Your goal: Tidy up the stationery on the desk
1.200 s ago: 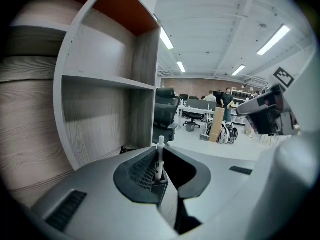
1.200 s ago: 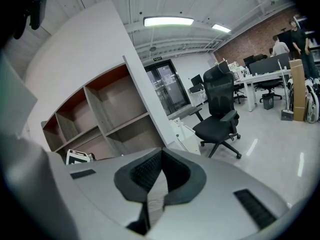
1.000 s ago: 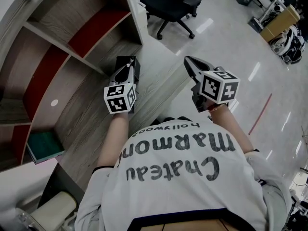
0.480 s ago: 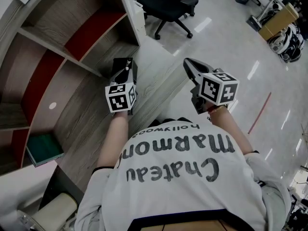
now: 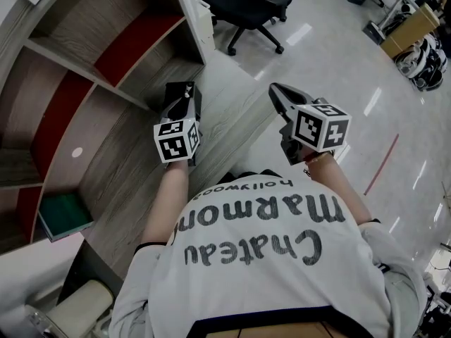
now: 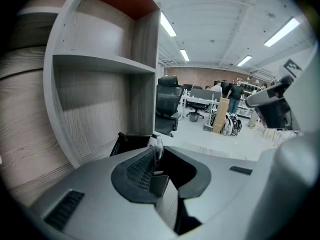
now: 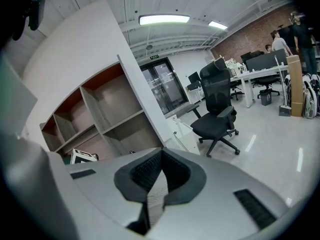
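While the wooden shelving unit [image 5: 84,48] fills the whole left side of the head view, its open compartments backed in red and grey, the wood-grain desk [image 5: 134,182] runs below it from lower left towards the upper middle. A black office chair [image 5: 246,5] stands on the glossy floor at the top centre, well apart from both tools. The person's white printed shirt takes up the lower middle of the frame. Left of centre, the left gripper [image 5: 185,97] reaches over the far end of the desk. In the left gripper view its jaws are closed on a pen [image 6: 158,145], a slim pale one that stands upright between the ribbed pads. Right of centre, the right gripper [image 5: 276,90] hangs over the floor just off the desk edge. In its own view the right gripper [image 7: 161,154] has its jaws pressed together with nothing between them. A green book [image 5: 65,213] lies flat at the lower left, well apart from both tools. A small black holder [image 5: 199,97] sits on the desk at the foot of the shelving, just beyond the left gripper's tips and the pen.
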Motion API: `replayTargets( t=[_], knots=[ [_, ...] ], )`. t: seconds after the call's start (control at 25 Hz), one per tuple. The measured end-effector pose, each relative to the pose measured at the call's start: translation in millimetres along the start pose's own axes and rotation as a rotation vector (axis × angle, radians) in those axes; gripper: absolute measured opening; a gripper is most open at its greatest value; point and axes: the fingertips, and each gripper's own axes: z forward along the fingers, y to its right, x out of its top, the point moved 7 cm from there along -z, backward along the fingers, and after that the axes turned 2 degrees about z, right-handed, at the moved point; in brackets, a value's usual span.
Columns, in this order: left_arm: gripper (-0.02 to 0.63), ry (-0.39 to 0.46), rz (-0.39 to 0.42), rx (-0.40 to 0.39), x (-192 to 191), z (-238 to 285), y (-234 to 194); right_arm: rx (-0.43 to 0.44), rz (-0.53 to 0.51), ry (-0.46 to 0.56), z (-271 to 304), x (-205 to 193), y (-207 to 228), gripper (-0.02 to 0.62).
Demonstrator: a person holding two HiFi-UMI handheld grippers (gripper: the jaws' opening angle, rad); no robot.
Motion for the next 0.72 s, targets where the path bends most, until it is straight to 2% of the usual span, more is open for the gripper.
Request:
replayTargets(
  t=[0.48,0.72],
  knots=[
    [0.054,0.014,-0.015,0.009,3,-7,7,0.012,0.022,-0.010,-2,-7,3,0.011],
    [0.052,0.101,-0.066,-0.032,34,-25,7,0.058,0.041,-0.029,10,-14,-9,0.011]
  ],
)
